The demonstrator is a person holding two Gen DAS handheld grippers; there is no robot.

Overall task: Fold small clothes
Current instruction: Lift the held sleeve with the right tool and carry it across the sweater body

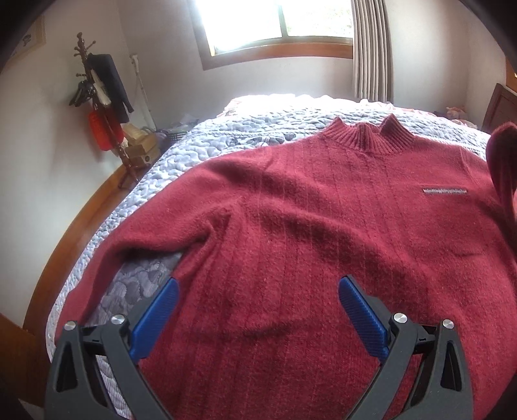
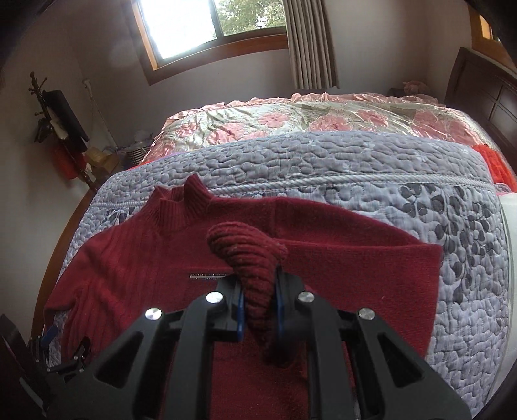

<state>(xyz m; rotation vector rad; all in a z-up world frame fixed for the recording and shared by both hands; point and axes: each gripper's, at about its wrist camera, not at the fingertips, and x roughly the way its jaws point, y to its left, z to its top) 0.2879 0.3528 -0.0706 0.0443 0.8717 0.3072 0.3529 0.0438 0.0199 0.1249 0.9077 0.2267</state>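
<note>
**Right tool pinching cuff, left tool spread over sweater**

Right tool [image 2: 260, 307], low centre of the right wrist view: blue pads pressed together on the ribbed cuff [image 2: 248, 255] of the red sweater's sleeve. Cuff stands up between the pads, raised above the sweater body.

Left tool [image 1: 258, 300], bottom of the left wrist view: blue pads wide apart, nothing between them, over the lower body of the sweater [image 1: 307, 226]. Contact with the knit: cannot tell.

Sweater lies front up on the grey quilt [image 2: 355, 168] on the bed, ribbed collar [image 1: 368, 135] toward the window [image 1: 274, 22] at top of frame. Small silver bar [image 1: 444, 191] on the chest, right of centre. Other sleeve spread flat at lower left, beside the left pad.

Coat stand [image 1: 103, 106] at upper left by the wall. Floral pink bedspread [image 2: 307, 119] beyond the quilt.
</note>
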